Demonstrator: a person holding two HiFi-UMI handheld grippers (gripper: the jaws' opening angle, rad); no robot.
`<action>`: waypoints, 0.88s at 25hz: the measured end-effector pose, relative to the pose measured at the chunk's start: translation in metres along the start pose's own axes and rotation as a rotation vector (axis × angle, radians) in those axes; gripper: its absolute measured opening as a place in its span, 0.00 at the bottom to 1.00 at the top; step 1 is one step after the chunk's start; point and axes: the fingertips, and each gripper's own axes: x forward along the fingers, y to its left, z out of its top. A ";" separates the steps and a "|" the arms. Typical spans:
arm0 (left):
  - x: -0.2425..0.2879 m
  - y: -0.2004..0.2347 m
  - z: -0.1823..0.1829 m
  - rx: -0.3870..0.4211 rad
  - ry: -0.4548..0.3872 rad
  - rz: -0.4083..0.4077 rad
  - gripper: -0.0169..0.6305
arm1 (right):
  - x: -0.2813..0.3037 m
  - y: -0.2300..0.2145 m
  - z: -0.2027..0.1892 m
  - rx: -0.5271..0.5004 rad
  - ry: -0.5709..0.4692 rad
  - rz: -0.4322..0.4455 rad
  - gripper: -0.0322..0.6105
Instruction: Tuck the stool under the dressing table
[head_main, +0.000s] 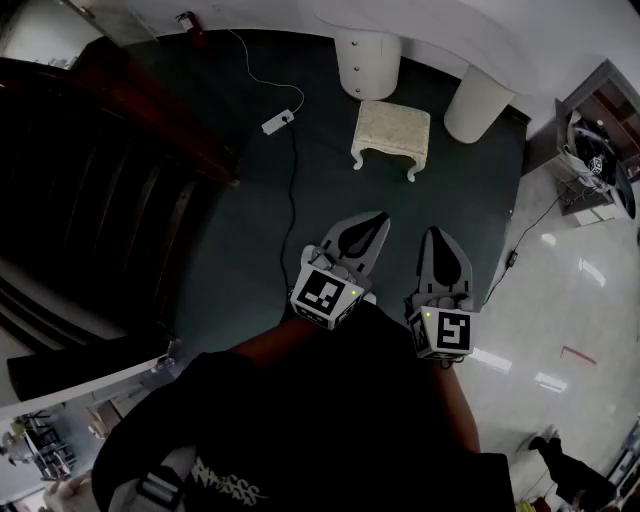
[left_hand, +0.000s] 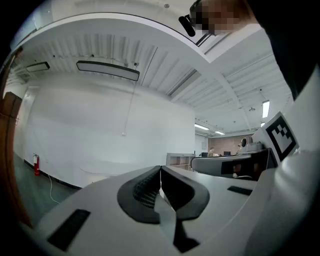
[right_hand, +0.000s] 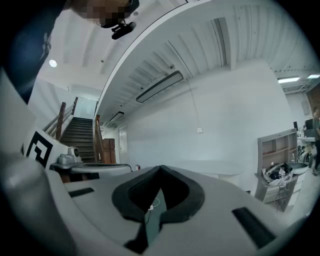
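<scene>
A cream stool (head_main: 391, 134) with curved legs stands on the dark teal carpet, just in front of the white dressing table (head_main: 440, 28). The table rests on two round white pedestals (head_main: 367, 62), and the stool is outside the gap between them. My left gripper (head_main: 380, 217) and right gripper (head_main: 436, 233) are held side by side, well short of the stool and pointing towards it. Both are shut with nothing in them. The left gripper view shows its jaws (left_hand: 160, 169) pressed together. In the right gripper view the jaws (right_hand: 160, 168) meet too, with the table top (right_hand: 207, 167) faint beyond.
A dark wooden staircase (head_main: 100, 190) fills the left side. A white power strip (head_main: 277, 122) and its black cable lie on the carpet left of the stool. A shelf unit (head_main: 598, 150) stands at the right on glossy pale floor. A fire extinguisher (head_main: 190, 26) is by the wall.
</scene>
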 end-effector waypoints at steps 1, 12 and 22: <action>0.000 0.001 -0.002 0.001 0.004 0.000 0.05 | 0.000 0.001 -0.001 0.004 0.004 0.001 0.11; 0.016 0.046 -0.023 -0.012 0.067 -0.003 0.05 | 0.040 0.000 0.000 -0.004 -0.050 0.021 0.11; 0.087 0.187 -0.052 -0.121 0.067 0.050 0.05 | 0.162 -0.042 -0.044 0.031 0.131 -0.003 0.11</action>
